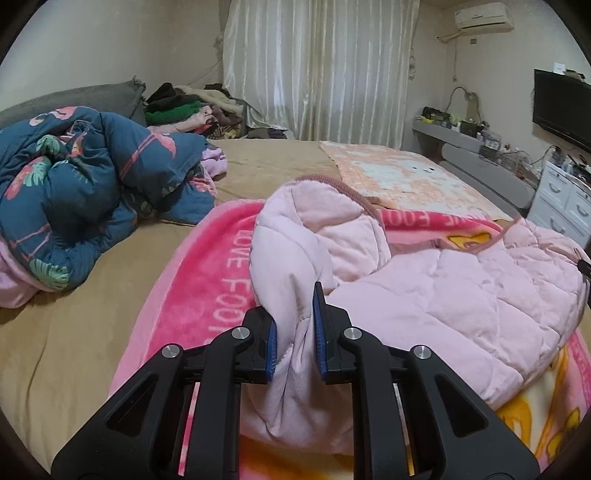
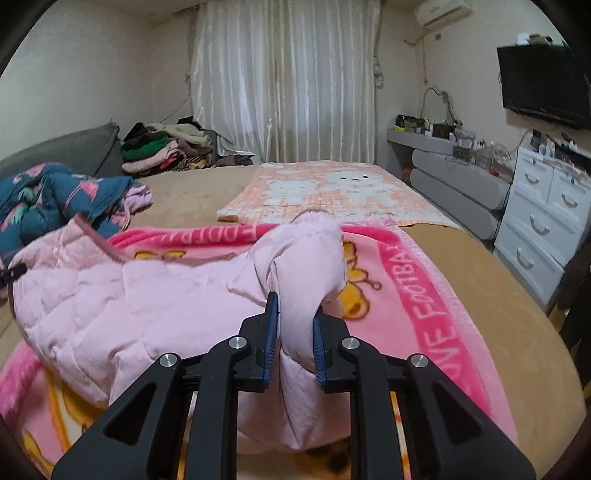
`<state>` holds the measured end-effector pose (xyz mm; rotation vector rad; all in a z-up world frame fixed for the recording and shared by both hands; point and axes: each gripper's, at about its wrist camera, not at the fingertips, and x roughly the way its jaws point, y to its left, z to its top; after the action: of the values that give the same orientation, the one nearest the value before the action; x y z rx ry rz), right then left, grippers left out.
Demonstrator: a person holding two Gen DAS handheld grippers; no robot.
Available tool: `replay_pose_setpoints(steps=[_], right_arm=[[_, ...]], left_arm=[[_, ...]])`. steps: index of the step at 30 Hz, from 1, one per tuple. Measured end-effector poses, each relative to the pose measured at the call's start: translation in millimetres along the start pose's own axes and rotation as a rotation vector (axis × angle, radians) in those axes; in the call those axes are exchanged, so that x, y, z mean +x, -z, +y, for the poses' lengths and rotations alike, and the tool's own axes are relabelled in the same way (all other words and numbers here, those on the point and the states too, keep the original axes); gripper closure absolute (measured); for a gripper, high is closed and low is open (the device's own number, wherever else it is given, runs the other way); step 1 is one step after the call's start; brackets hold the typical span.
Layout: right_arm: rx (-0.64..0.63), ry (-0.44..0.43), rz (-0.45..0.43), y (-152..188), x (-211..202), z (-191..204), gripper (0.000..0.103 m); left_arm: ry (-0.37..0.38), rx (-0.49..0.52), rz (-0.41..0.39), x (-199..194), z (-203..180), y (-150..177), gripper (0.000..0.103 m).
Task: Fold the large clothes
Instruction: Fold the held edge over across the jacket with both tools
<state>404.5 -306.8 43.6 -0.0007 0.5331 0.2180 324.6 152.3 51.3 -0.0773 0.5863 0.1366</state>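
Pale pink quilted jacket [image 1: 424,302] lies bunched on a hot-pink cartoon blanket [image 1: 207,280] spread over a tan bed [image 1: 74,332]. Left gripper [image 1: 295,332] has its blue-padded jaws clamped on a thick fold of the jacket at the near left end; what sits behind the fold is hidden. Right gripper [image 2: 293,332] likewise pinches a fold of the same jacket [image 2: 147,295] at its right end, jaws closed on fabric, blanket [image 2: 424,295] showing beyond. Jacket's dusty-rose trim runs along the far edge; which part is sleeve or hood is hard to make out, since it is all crumpled. A small black item at the jacket's outer edge is cut off by the frame, can't tell what it is. Blanket lettering partly covered by the jacket. Navy floral duvet [image 1: 81,192] heaped on the bed's left, apart from the jacket. Peach cartoon sheet [image 2: 332,195] lies flat beyond the blanket. Pile of clothes [image 2: 162,147] near the curtain [image 2: 284,81], individual items unclear. Wall TV [image 2: 543,81], white drawers [image 2: 543,214] and grey shelf [image 2: 443,147] with blurry clutter on the right. Air conditioner [image 1: 484,14] up top, partly cropped.
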Motion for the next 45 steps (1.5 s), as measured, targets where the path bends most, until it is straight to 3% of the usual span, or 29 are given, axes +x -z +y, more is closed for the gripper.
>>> replay_pose_setpoints(steps=[14,26,37,43,45], right_arm=[[0.09,0.037,0.16,25,63,-10,0.087],[0.134,0.038,0.267,50,97,-13,0.082],[0.171,0.058,0.31,59,110,-14,0.076],[0.164,0.069,0.323,54,95,-14,0.06],[0.175,0.065,0.314,52,88,-16,0.042]], left_arm=[[-0.091,0.026,0.136,70,-1,19,0.094],[-0.12,0.012,0.208,99,0,33,0.092],[-0.136,0.013,0.232,104,1,39,0.091],[-0.13,-0.021,0.245,95,9,37,0.084],[-0.13,-0.036,0.254,92,11,36,0.079]])
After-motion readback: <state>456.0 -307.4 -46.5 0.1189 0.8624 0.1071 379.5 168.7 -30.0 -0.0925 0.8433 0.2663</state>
